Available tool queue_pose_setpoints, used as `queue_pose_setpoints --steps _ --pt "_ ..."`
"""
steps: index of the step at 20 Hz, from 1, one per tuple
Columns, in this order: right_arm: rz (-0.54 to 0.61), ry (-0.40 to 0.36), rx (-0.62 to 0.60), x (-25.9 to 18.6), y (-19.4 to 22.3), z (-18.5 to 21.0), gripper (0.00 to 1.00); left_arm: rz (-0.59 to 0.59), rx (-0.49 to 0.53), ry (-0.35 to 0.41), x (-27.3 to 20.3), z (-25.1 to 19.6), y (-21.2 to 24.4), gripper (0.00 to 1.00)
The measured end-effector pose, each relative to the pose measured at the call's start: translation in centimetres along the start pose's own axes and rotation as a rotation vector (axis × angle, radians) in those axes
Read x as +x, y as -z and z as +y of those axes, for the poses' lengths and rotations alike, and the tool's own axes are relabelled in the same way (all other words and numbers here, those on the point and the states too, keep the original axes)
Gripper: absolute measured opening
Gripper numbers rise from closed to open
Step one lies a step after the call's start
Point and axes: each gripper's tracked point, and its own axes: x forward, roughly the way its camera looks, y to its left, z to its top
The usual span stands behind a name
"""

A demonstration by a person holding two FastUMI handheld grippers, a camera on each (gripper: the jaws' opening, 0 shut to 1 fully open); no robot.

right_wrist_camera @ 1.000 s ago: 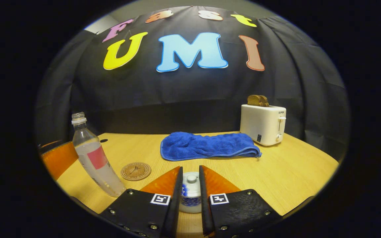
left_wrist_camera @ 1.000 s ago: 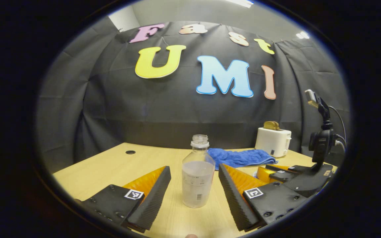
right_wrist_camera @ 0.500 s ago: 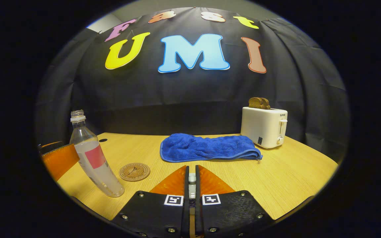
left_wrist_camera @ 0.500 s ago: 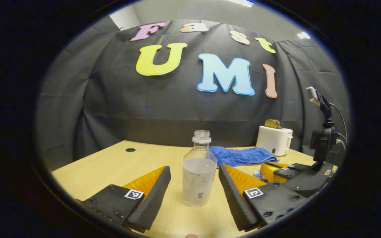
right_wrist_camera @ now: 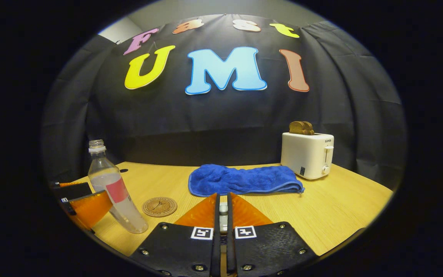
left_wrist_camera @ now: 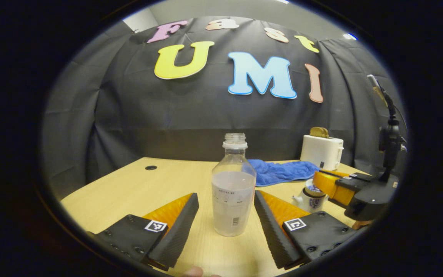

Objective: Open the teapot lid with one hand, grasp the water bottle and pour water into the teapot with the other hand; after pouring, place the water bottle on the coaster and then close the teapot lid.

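A clear uncapped water bottle [left_wrist_camera: 233,192], about half full, stands upright on the wooden table between the fingers of my left gripper [left_wrist_camera: 226,196], which is open and not touching it. To its right stands the small white-and-blue teapot [left_wrist_camera: 310,197] with its top uncovered. My right gripper [right_wrist_camera: 222,200] is shut on the knob of the teapot lid [right_wrist_camera: 223,209], and in the left gripper view it hangs just above the teapot. The round brown coaster [right_wrist_camera: 159,206] lies to the right of the bottle [right_wrist_camera: 115,192] in the right gripper view.
A folded blue towel [right_wrist_camera: 244,179] lies mid-table, and a white toaster [right_wrist_camera: 308,154] with bread in it stands at the back right. A small cable hole [left_wrist_camera: 150,167] is in the tabletop at the far left. The booth wall stands close behind.
My right gripper closed on the lid's knob and rose, taking the lid off the teapot. My left gripper moved in closer around the bottle and stayed open.
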Motion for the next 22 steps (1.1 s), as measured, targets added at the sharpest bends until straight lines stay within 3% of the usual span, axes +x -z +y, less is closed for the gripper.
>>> queue_pose_setpoints --steps 6,15,17,18,22 --pt "-0.038 0.008 0.025 -0.9 -1.0 -1.0 0.06 0.035 0.036 -0.012 1.3 -0.2 1.2 1.00" --pt "-0.054 0.092 0.012 -2.5 -1.1 -5.5 0.06 0.036 0.111 -0.037 2.8 -0.3 1.8 1.00" --pt "-0.046 0.106 0.020 -2.9 -0.6 -6.6 0.06 0.028 0.120 -0.052 3.3 -0.1 1.8 0.89" --pt "-0.040 0.110 0.027 -3.1 -0.3 -7.0 0.06 0.029 0.131 -0.056 3.2 -0.2 1.5 0.89" --pt "-0.025 0.126 0.040 -3.7 0.4 -8.5 0.06 0.034 0.271 -0.113 2.9 0.5 1.1 0.89"
